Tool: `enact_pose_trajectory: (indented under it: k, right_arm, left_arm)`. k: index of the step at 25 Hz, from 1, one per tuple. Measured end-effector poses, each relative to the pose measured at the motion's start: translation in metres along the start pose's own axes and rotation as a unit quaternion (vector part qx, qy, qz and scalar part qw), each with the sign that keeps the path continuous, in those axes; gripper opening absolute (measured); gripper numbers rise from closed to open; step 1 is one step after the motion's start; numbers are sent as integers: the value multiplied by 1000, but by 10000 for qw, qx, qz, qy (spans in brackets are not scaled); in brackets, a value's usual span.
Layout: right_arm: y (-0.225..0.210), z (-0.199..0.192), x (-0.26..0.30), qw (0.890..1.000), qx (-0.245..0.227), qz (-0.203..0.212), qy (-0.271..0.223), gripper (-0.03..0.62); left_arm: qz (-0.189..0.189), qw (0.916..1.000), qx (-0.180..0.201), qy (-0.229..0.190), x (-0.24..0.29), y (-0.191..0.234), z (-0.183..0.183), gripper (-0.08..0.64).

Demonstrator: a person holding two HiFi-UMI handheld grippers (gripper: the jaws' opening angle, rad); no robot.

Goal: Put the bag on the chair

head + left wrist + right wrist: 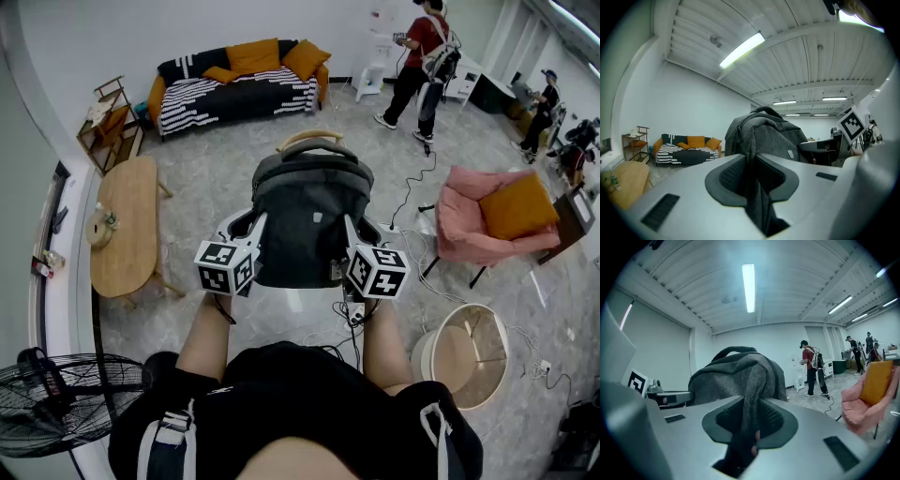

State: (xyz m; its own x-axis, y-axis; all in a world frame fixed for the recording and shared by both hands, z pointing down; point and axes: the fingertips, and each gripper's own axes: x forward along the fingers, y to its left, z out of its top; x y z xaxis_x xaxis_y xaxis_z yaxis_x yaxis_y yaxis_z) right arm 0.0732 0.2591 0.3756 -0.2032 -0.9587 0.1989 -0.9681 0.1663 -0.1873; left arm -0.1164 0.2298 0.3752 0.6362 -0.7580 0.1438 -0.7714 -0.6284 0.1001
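the grey backpack (309,220) hangs in the air at the centre of the head view, carried between both tools. the left gripper (754,173) is pinched on a fold of its fabric at the bag's 9 o'clock side. the right gripper (751,420) nips fabric at the 3 o'clock side. the pink armchair (461,234) sits at 3 o'clock, well apart from the bag. a wooden curve (309,137) peeks past the bag's top at 12 o'clock, and i cannot tell if it is a chair back. hold both pinches level so the fabric doesn't slip, bring the bag over the seat, and lower it until it rests before letting go
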Motion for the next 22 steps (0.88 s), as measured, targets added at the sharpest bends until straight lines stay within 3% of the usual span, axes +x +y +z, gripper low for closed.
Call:
enact_pose_trajectory:
  k: [13,22]
  right_arm:
    - [11,4,-5,10000,-36,-16,-89,103]
    - [74,-15,15,9991,-67,-330,-248,103]
  left_arm:
    - [-54,9999,-17,-116,-9,4,10,71]
    - [-458,9985,57,-286,-38,66,0,71]
